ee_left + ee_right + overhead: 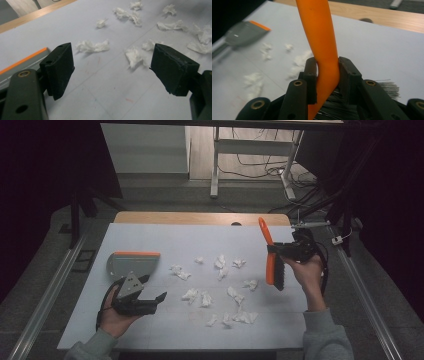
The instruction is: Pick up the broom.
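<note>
Left gripper [150,301] fingers wide, empty — near dustpan [133,263]; right gripper [327,75] clamps brush [319,37] handle, lifted to sweep tissue scraps [220,290].

Looks like a lab or test room set up for recording, not a home. Dark all round, with light falling only on a pale grey worktop [165,320] edged at the far side by a wooden strip [200,218]. Flanked by metal rails [47,292] along both sides and dark stands [80,205] at the corners. Behind, a bare floor with loose cables [260,167] trailing under the white metal legs of another desk [215,165], beside a plain white cabinet [145,147]. On the worktop, staged props: scattered scraps of crumpled tissue [220,262], a grey dustpan with an orange edge [132,262], and an orange hand brush [272,257].
</note>
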Tool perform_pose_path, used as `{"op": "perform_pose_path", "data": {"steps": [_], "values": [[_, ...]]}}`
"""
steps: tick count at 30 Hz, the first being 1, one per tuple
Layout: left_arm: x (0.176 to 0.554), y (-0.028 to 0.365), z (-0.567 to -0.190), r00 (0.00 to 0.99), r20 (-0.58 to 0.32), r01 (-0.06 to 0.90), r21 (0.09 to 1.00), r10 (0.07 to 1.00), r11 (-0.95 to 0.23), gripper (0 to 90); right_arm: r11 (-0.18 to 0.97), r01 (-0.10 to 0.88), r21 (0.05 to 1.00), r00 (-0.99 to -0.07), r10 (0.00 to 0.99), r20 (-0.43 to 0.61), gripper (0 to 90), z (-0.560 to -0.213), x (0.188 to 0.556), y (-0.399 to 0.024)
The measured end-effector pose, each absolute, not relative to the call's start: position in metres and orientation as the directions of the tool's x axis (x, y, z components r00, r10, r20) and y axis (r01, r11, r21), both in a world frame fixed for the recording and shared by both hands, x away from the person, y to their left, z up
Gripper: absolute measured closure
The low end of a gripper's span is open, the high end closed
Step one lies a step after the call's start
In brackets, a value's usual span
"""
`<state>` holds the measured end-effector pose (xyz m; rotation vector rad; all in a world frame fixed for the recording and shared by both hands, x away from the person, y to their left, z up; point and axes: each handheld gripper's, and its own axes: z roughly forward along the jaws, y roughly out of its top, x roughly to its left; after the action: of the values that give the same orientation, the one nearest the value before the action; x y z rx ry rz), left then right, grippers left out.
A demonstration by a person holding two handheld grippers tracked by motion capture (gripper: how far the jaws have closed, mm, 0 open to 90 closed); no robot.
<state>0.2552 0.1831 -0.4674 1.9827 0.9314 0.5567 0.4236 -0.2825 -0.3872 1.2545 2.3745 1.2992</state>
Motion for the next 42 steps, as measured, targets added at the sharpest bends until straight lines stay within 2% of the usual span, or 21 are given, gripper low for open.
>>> {"op": "perform_pose_path", "data": {"steps": [11, 22, 34, 42], "values": [[0.280, 0.147, -0.456, 0.656, 0.008, 0.382, 0.859, 0.755, -0.341, 19.9, 0.161, 0.571, 0.805, -0.654, 0.683, 0.327, 70.1, -0.393, 0.418, -0.239], [0.286, 0.125, -0.451, 0.677, -0.027, 0.368, 0.878, 0.735, -0.307, 20.2, 0.039, 0.567, 0.823, -0.649, 0.636, 0.418, 70.1, -0.407, 0.405, -0.186], [0.289, 0.092, -0.466, 0.693, -0.025, 0.349, 0.886, 0.721, -0.305, 20.2, -0.103, 0.579, 0.809, -0.625, 0.581, 0.521, 70.1, -0.428, 0.392, -0.147], [0.294, 0.077, -0.478, 0.680, -0.021, 0.336, 0.897, 0.733, -0.287, 23.3, -0.174, 0.572, 0.801, -0.611, 0.562, 0.558, 70.0, -0.436, 0.386, -0.140]]}}
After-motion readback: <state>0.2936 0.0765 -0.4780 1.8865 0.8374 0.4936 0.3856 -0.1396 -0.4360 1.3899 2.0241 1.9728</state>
